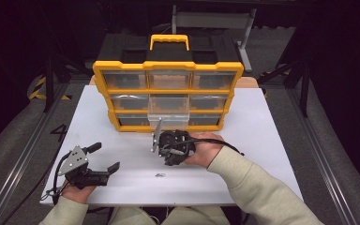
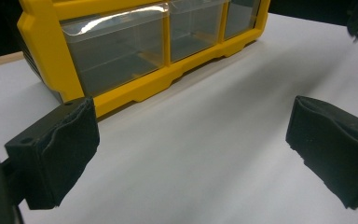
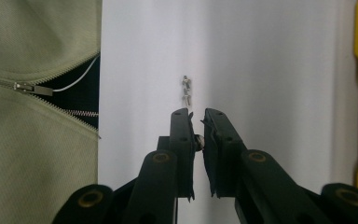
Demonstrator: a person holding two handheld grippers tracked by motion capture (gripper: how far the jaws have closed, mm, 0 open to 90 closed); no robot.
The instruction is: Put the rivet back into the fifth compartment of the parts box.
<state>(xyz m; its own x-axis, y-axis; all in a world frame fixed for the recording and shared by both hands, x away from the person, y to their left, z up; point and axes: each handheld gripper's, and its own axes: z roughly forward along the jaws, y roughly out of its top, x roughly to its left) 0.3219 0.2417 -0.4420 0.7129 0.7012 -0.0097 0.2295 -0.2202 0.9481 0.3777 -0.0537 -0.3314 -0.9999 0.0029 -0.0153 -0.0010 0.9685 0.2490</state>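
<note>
Right tongs (image 3: 196,122) pinch a small screw (image 3: 198,140); left tongs (image 2: 191,154) gape empty.

L gripper (image 1: 104,171) sits low at the near-left, held in the person's L hand (image 1: 77,190), jaws spread wide apart, nothing between the pads (image 2: 58,154). L forearm comes in short from the bottom edge. R gripper (image 3: 196,122) held in R hand (image 1: 201,149) near mid-table, jaws nearly together with a thin gap, pointing back twd the person's body. R forearm, pale sleeve, runs diagonally in from bottom right.
</note>
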